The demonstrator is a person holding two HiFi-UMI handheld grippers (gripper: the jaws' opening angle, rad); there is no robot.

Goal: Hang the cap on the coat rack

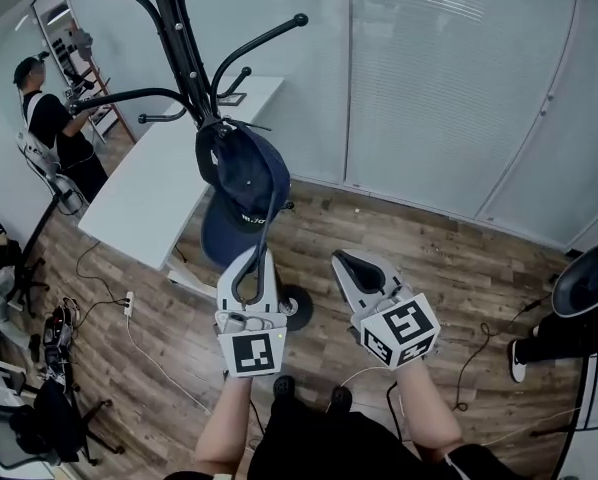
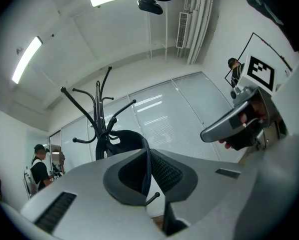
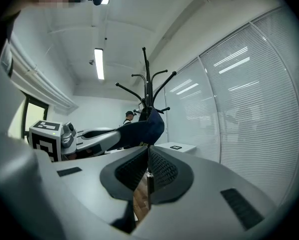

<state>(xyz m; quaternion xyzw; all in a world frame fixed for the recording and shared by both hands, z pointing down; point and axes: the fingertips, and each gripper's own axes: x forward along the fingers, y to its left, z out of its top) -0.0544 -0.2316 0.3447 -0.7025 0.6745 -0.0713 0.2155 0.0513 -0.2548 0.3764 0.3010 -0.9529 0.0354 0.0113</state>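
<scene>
Beside the black curved-arm rack (image 1: 184, 58), left tongs (image 1: 251, 263) pinch the navy cloth cap (image 1: 244, 173); right tongs (image 1: 345, 260) pressed together.

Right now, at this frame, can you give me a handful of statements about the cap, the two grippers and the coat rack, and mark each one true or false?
1. The left gripper is shut on the cap. True.
2. The right gripper also grips the cap. False: its jaws are together with nothing between them, and it is off to the side, apart from the cap.
3. The cap is bright red. False: it is dark navy.
4. A white table stands beside the coat rack. True.
5. The cap lies on the wooden floor. False: it is up at the rack, against one of its lower hooks.
</scene>
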